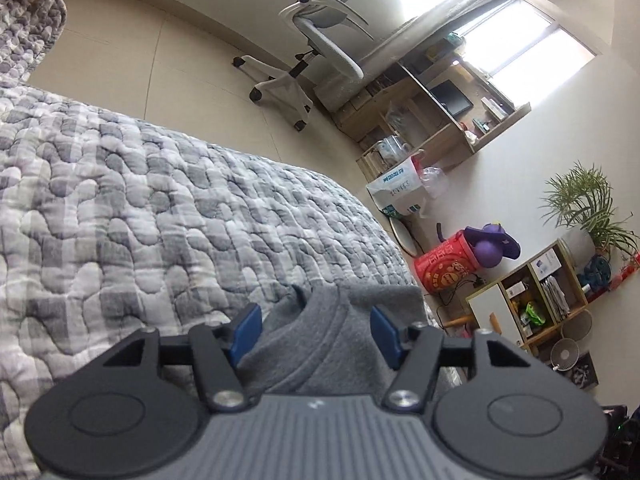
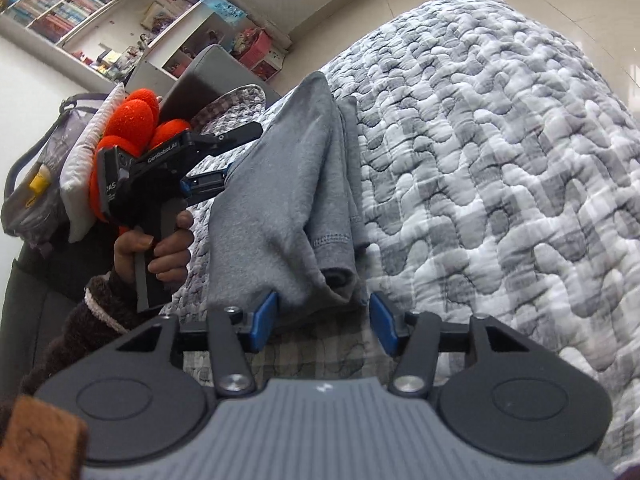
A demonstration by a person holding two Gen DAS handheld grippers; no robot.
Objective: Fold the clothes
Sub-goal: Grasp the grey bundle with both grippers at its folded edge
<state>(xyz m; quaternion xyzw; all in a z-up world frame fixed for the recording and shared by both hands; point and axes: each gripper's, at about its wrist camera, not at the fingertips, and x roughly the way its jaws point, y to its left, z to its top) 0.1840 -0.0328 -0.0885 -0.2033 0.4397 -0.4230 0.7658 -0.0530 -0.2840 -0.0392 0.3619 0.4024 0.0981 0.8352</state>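
My left tongs (image 1: 316, 330) stand released, blue pads (image 1: 246, 332) spread to either side of a grey garment (image 1: 320, 340) whose ribbed band runs up between them; the cloth fills the gap without either pad pressing on it. My right tongs (image 2: 323, 322) are parted too: the left pad (image 2: 264, 320) sits right against the garment's (image 2: 288, 184) near corner, though I cannot tell whether it touches, while the right pad stands clear over bare quilt (image 2: 500, 140). From that corner the garment stretches away as a long, narrow, folded strip, its stitched hem (image 2: 334, 240) curled over just ahead of the right tongs, its far end reaching up the bed. Seen from the right wrist, my left hand (image 2: 156, 248) grips the handle of the left tongs (image 2: 230, 152), whose tips meet the strip's left edge about halfway along; a dark fuzzy sleeve (image 2: 80, 320) covers the wrist. The garment lies on the grey-and-white checked quilt, near the bed's edge on the left tongs' side. Behind the left tongs sit an orange plush (image 2: 136, 120) and a bookshelf (image 2: 80, 4). Beyond the bed from the left wrist: an office chair (image 1: 320, 40) on pale floor, a desk (image 1: 432, 116) under a bright window, a red tin (image 1: 444, 266), a potted plant (image 1: 584, 208)
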